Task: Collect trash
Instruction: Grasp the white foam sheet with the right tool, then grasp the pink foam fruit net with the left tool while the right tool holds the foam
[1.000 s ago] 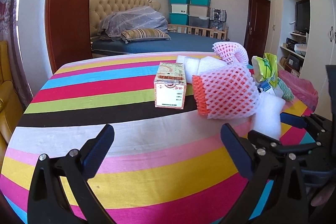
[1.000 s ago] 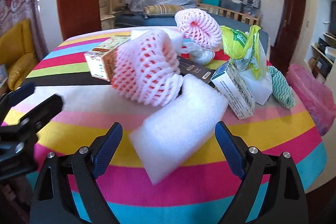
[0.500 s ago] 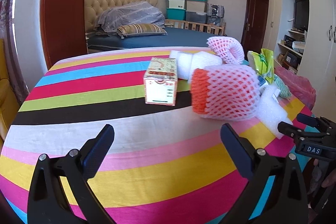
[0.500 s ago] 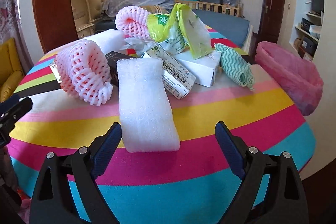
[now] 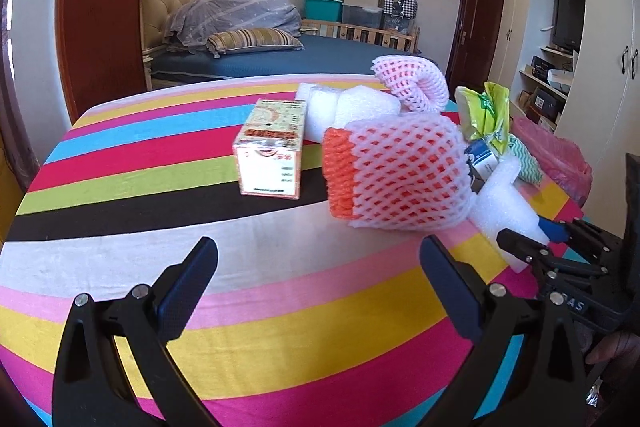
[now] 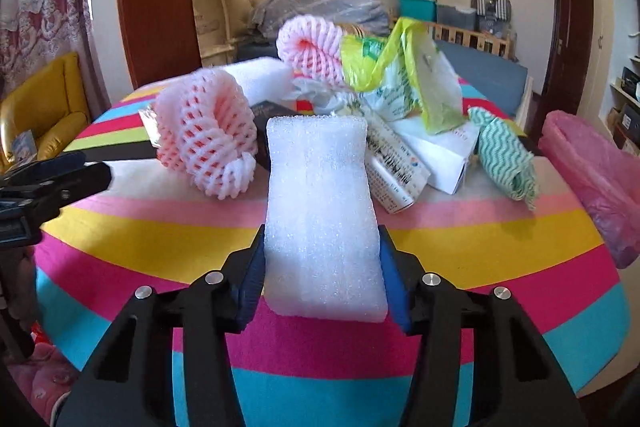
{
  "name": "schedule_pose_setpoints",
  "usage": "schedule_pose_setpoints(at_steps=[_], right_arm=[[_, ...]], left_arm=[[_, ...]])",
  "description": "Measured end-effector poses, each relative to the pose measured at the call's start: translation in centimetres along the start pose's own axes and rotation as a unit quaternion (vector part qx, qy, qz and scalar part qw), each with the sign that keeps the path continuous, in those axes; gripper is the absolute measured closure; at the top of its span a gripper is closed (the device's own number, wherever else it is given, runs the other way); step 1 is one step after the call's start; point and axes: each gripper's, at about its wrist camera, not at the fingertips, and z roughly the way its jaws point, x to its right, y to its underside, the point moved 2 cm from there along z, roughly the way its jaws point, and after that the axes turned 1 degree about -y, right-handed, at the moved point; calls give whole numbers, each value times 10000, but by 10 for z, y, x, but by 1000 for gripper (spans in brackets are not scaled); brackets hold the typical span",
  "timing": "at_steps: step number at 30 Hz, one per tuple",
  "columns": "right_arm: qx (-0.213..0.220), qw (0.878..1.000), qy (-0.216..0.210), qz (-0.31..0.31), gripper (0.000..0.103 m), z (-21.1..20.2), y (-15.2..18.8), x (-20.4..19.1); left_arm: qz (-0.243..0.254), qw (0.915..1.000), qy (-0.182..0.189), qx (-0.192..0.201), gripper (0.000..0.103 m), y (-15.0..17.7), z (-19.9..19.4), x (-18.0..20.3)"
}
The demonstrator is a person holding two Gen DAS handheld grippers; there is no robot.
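Right gripper (image 6: 322, 277): fingers closing on the white foam slab (image 6: 320, 203). Both blue pads touch the slab's near end, one on each long side; slab pinched between them. The slab runs straight away from the fingers, its near end at the pads, its far end reaching the pile of trash. In the left view the same slab (image 5: 506, 211) shows at right, with the right gripper's fingertips on it.

Left gripper (image 5: 318, 291): fingers spread wide, nothing between them, only bare striped table (image 5: 248, 307) underneath. Nearest item ahead is the foam net (image 5: 400, 175), pink-white with an orange end, lying on its side just beyond the right finger. The small carton (image 5: 272, 155) stands left of the net, apart from it.

Around the slab, right view: net (image 6: 208, 139) at its left, near but whether touching cannot be told; printed box (image 6: 394, 171) just beside its right edge; green-striped cloth (image 6: 506, 157) farther right; second net (image 6: 310, 51) and yellow-green bag (image 6: 404, 83) on top of the pile behind.

Room: the near band of table on both sides of the right gripper is bare. Table edge curves off at right, where a pink bag (image 6: 592, 183) sits beyond the edge. Left half of the table is open in the left view.
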Motion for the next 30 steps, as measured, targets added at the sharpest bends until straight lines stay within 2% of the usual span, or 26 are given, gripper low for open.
schedule_pose_setpoints(at_steps=[7, 12, 16, 19, 24, 26, 28, 29, 30], right_arm=[[443, 9989, -77, 100, 53, -32, 1, 11], [550, 9982, -63, 246, 53, -40, 5, 23], [634, 9971, -49, 412, 53, -42, 10, 34], [687, 9963, -53, 517, 53, -46, 13, 44], [695, 9955, -63, 644, 53, -49, 21, 56], [687, 9952, -65, 691, 53, -49, 24, 60], [678, 9950, -73, 735, 53, -48, 25, 61], [673, 9949, -80, 752, 53, -48, 26, 61], [670, 9948, -91, 768, 53, -47, 26, 61]], left_arm=[[210, 9996, 198, 62, 5, -17, 8, 36], [148, 9992, 363, -26, 5, -25, 18, 58], [316, 9991, 180, 236, 7, -31, 18, 78], [383, 9988, -69, 285, 13, -36, 25, 85], [307, 9990, -309, 70, 30, -36, 44, 81], [265, 9993, -254, -28, 50, -31, 48, 77], [205, 9996, -88, -143, 61, -26, 49, 72], [227, 9996, -62, -125, 72, -24, 48, 71], [274, 9995, -77, -118, 77, -24, 47, 71]])
